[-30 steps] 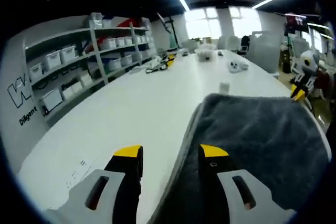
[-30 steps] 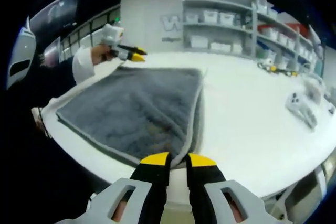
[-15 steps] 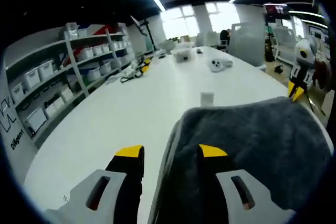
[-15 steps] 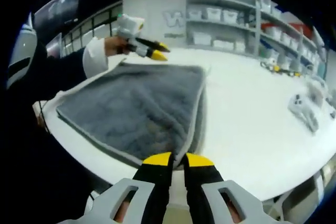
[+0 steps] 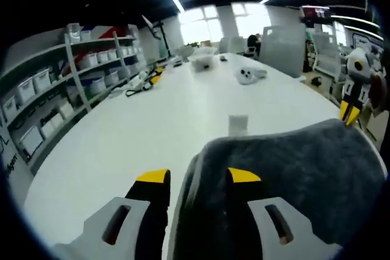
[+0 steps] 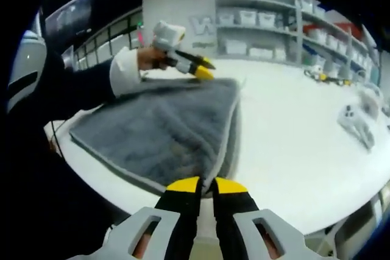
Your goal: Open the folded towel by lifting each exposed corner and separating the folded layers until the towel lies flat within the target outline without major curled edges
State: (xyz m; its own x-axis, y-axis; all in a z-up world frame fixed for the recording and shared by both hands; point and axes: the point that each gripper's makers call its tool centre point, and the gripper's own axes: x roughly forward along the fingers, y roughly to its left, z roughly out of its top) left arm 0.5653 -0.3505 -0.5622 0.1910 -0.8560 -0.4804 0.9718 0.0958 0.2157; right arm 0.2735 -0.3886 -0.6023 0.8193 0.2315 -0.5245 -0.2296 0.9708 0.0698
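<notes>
A grey folded towel [image 6: 158,126] lies on the white table [image 6: 292,132], its stacked layers showing along the right-hand fold. My right gripper [image 6: 206,184] is shut on the towel's near corner, at the table's front edge. A hand holds my left gripper [image 6: 201,68] at the towel's far edge. In the left gripper view that left gripper [image 5: 198,176] is open, with the towel's [image 5: 292,168] raised edge standing between its jaws. The right gripper's yellow tips [image 5: 348,111] show at the towel's far corner.
Shelves with white bins [image 5: 36,83] run along the wall. On the table [image 5: 122,138] stand a small white block [image 5: 237,124], a white controller [image 5: 250,75], a clear box [image 5: 201,60] and yellow-black tools [image 5: 149,78]. A dark sleeve [image 6: 61,95] borders the towel's left side.
The left gripper has slid along the towel's far edge toward the folded side, and the edge now stands higher between its jaws. The right gripper has held still on the corner.
</notes>
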